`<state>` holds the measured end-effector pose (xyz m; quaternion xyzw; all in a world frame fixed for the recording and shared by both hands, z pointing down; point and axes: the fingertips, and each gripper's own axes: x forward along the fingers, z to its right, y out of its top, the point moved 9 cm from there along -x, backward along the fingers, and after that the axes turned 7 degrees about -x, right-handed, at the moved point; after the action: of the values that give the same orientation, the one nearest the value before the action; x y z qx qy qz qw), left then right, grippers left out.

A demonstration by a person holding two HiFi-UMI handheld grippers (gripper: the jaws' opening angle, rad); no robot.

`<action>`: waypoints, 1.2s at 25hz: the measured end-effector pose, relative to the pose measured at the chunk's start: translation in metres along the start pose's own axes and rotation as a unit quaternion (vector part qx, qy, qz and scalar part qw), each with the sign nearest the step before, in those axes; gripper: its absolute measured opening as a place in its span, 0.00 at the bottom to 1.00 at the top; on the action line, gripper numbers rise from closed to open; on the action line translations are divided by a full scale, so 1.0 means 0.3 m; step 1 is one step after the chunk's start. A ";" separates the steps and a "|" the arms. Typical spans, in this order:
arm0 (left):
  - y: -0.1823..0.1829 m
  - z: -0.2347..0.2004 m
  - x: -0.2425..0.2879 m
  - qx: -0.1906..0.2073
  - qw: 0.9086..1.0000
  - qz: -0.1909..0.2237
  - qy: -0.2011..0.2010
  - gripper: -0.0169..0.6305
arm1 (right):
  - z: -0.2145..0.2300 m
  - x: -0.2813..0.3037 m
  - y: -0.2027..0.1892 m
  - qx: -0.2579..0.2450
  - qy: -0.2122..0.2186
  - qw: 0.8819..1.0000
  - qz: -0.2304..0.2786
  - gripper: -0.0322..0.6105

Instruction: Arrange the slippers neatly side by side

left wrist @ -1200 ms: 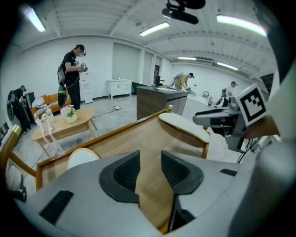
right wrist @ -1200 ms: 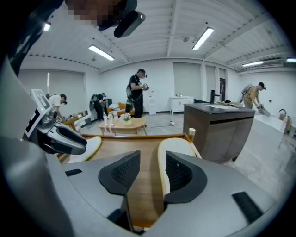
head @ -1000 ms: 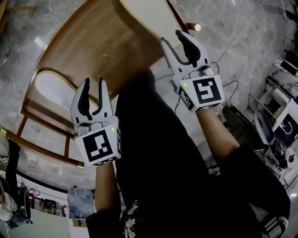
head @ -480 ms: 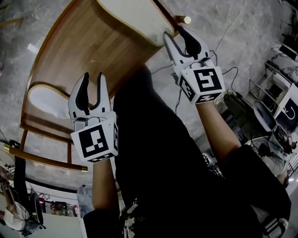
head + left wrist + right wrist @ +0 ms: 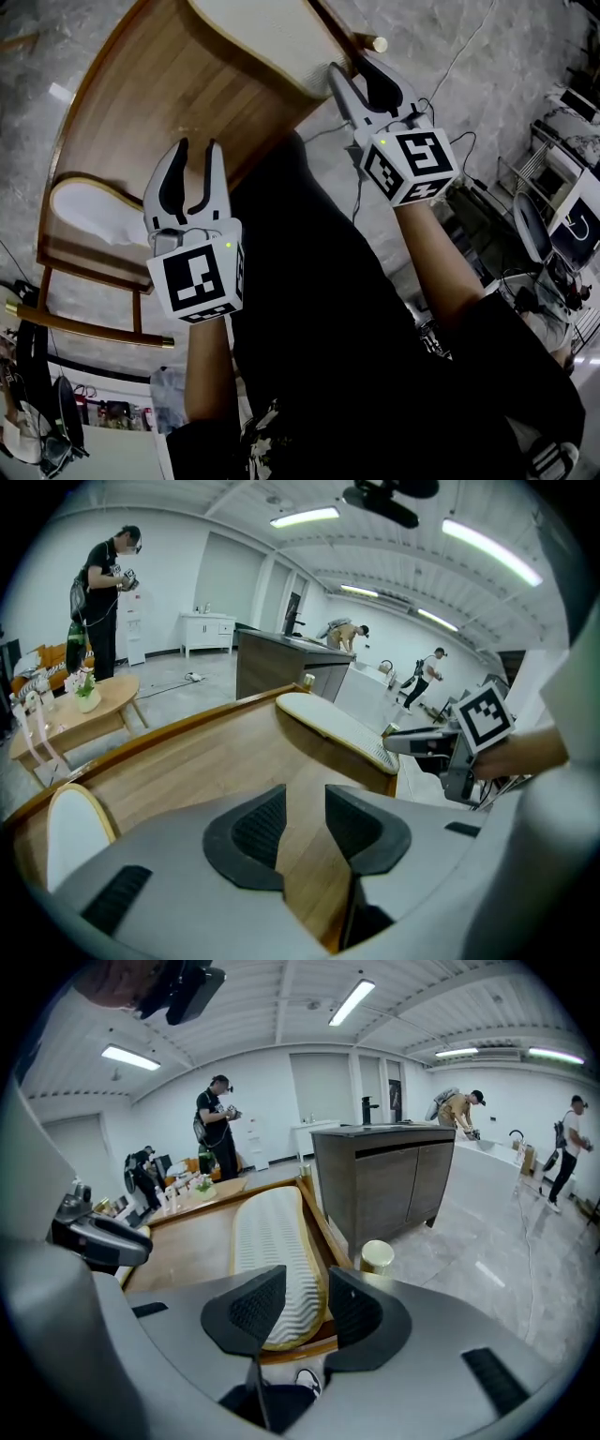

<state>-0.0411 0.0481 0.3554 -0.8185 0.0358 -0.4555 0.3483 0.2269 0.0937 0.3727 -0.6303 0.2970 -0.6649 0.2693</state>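
Two white slippers lie soles up on a low wooden table (image 5: 187, 84). One slipper (image 5: 262, 42) lies at the far end and the other slipper (image 5: 89, 211) at the left edge. My right gripper (image 5: 361, 84) is at the far slipper's near end. In the right gripper view the ribbed sole (image 5: 272, 1241) reaches in between the closing jaws of that gripper (image 5: 309, 1293), and the pads do not press it. My left gripper (image 5: 192, 173) hovers over bare wood, to the right of the left slipper (image 5: 73, 827). Its jaws (image 5: 302, 803) stand apart with nothing between them.
A brass-capped table leg (image 5: 377, 1256) stands just right of the far slipper. Cables (image 5: 459, 56) run over the marble floor. A dark counter (image 5: 394, 1180) stands behind, a small round table (image 5: 70, 714) sits far left, and several people stand in the room.
The right gripper has come up to the far slipper's near end and its jaws have narrowed a little. The left gripper has shifted slightly forward over the wood.
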 end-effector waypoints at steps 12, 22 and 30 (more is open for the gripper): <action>-0.021 0.007 -0.023 -0.002 1.000 0.003 0.013 0.22 | 0.030 0.028 -0.029 0.065 0.049 0.997 0.002 0.25; -0.017 0.013 -0.063 0.009 0.999 0.023 0.026 0.20 | 0.017 0.007 -0.009 0.080 0.062 0.995 -0.001 0.19; -0.029 0.000 -0.076 0.006 0.999 0.036 0.036 0.20 | -0.059 -0.040 0.013 0.008 0.023 1.000 0.014 0.13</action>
<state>-0.0568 0.0632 0.3441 -0.7977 0.0748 -0.4717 0.3682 0.2098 0.1008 0.3611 -0.6085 0.3064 -0.6776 0.2768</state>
